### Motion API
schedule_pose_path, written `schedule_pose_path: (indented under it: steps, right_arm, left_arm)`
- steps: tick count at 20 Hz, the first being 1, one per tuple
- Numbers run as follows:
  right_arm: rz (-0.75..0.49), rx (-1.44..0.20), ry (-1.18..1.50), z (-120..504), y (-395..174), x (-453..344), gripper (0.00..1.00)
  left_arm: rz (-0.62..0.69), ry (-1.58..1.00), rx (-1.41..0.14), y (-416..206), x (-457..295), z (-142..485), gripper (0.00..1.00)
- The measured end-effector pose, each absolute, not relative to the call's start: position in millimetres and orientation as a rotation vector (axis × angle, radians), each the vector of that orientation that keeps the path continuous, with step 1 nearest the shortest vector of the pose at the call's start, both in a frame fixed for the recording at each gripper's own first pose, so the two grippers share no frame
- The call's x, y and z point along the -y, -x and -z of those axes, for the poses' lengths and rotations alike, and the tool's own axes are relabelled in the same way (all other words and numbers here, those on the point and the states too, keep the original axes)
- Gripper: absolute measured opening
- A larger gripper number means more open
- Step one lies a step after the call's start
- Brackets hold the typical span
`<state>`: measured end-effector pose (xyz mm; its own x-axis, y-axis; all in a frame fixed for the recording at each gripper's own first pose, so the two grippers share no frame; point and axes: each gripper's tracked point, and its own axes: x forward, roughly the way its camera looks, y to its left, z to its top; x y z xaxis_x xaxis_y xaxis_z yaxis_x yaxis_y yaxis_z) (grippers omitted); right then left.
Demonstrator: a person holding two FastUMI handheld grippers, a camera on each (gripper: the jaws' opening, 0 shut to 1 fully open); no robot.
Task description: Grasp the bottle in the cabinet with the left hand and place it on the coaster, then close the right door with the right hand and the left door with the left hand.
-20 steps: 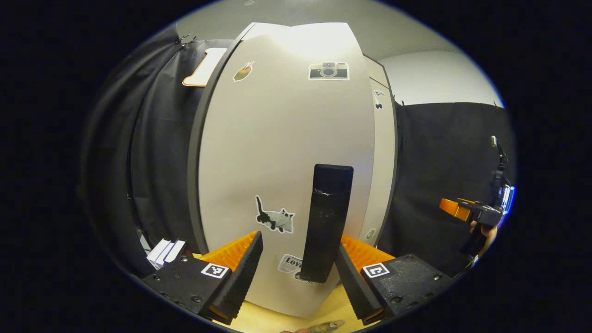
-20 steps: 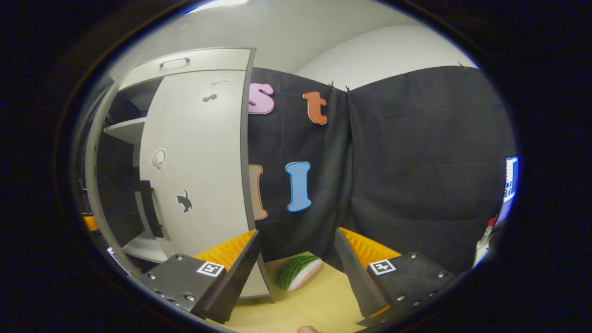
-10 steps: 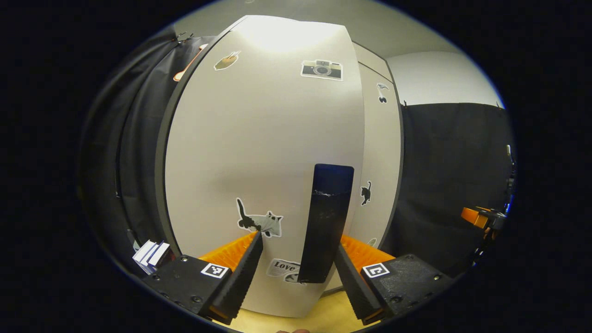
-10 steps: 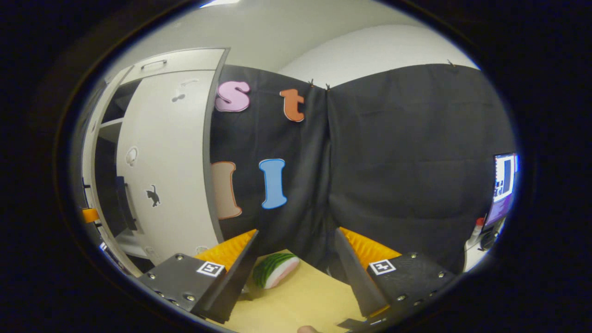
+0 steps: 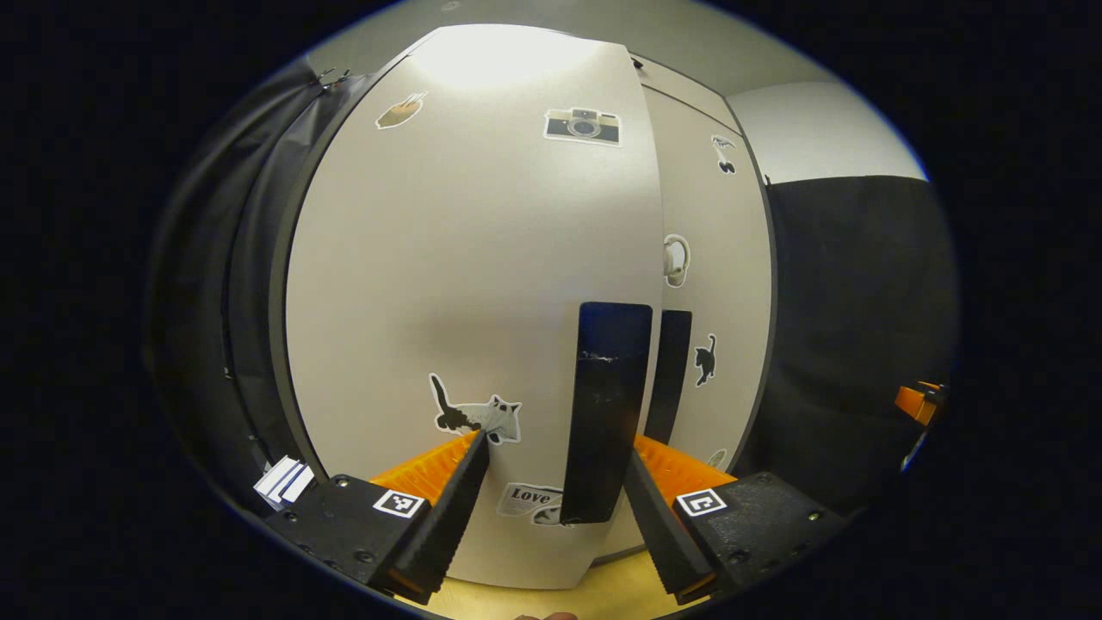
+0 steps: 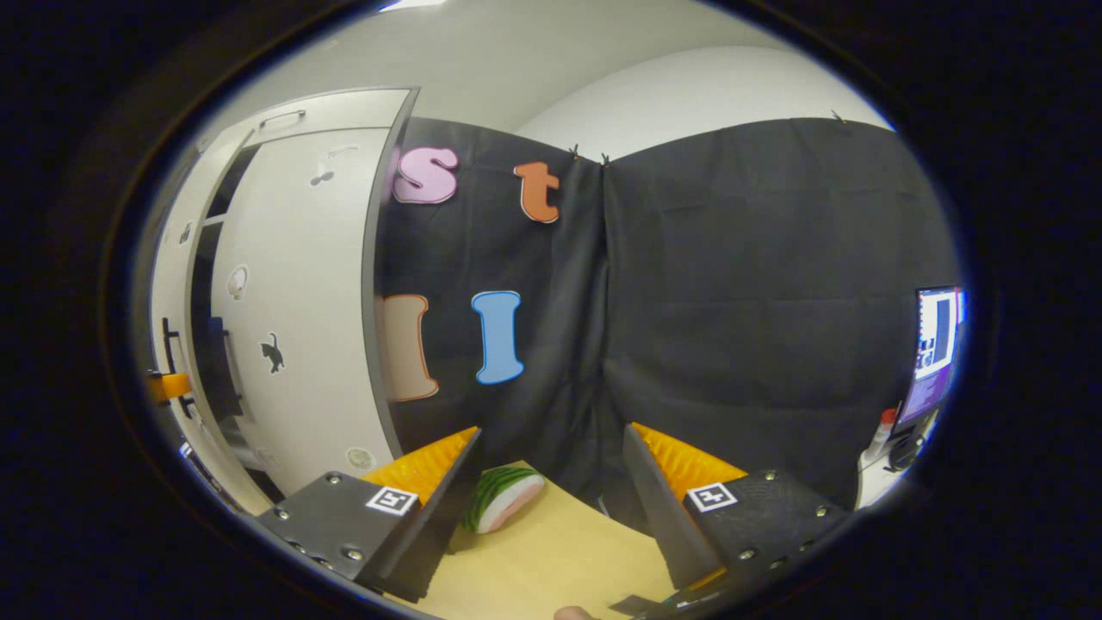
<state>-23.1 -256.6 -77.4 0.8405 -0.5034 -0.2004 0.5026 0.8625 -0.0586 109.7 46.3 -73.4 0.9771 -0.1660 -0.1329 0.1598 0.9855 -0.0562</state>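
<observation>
Our left tool (image 5: 556,482) is up against the cabinet's left door (image 5: 465,284), its two fingers spread wide with nothing pinched between them. The door's long dark handle (image 5: 603,413) stands upright in the gap between the fingers, nearer the right one; we cannot tell whether either finger touches it. The pale door face carries stickers: a camera sticker (image 5: 583,127) near the top and a cat sticker (image 5: 476,416) low down, just above the tip of the left finger (image 5: 456,499). Right beside this door is the right door (image 5: 710,284), also pale, with its own dark handle (image 5: 669,375) close alongside the first and a small black cat sticker (image 5: 705,360) next to it. The two door edges sit very near each other in the left gripper view. A strip of light wooden tabletop (image 5: 594,594) shows below the doors.

Our right tool (image 6: 551,486) is held well away from the cabinet, facing the black booth wall, its fingers likewise spread and holding nothing. Beneath it on the tabletop (image 6: 560,560) lies a toy watermelon slice (image 6: 502,499), just beside the left finger. In the right gripper view the cabinet stands off to the left, with a narrow dark gap between the doors.

We cannot see the bottle or the coaster, so we cannot tell where they are.
</observation>
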Motion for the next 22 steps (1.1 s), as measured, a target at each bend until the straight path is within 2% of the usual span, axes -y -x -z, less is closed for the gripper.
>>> schedule_pose_path:
  steps: [14, 22]
  right_arm:
    - [0.514, -0.225, 0.0, 85.1, 41.3, 263.3, 0.98]
    - [0.456, -0.218, 0.016, 81.1, 36.5, 248.5, 0.99]
  left_arm:
    - [0.138, 0.022, -0.142, -105.9, -42.9, 73.6, 0.94]
    - [0.123, 0.011, -0.158, -106.0, -40.8, 75.8, 0.94]
